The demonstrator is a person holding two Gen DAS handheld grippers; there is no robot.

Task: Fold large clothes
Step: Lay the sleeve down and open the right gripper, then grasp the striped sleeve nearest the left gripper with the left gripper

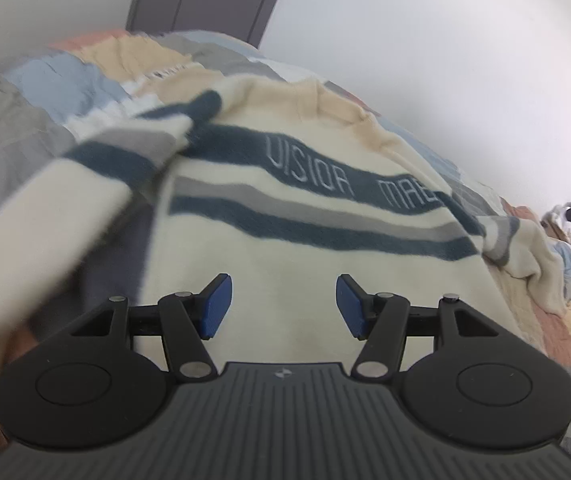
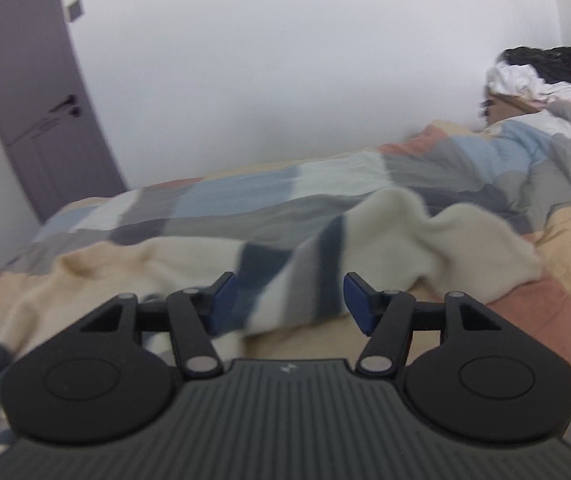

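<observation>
Cream sweater point(image 1: 305, 248) with navy and grey stripes spread on the patchwork quilt point(image 1: 45, 92) of the bed, lettered band across the chest. Left claw point(image 1: 284, 306) hovering over the sweater's lower body, blue pads apart, nothing between them. One sleeve point(image 1: 97, 168) blurred at 10 o'clock, draped over the body. Right claw point(image 2: 288, 303) also spread wide, clamped on nothing, striped sleeve cloth point(image 2: 293, 264) lying slack just beyond its tips. Heap of clothes point(image 2: 541, 72) at 2 o'clock, grey door point(image 2: 33, 120) at 10.
</observation>
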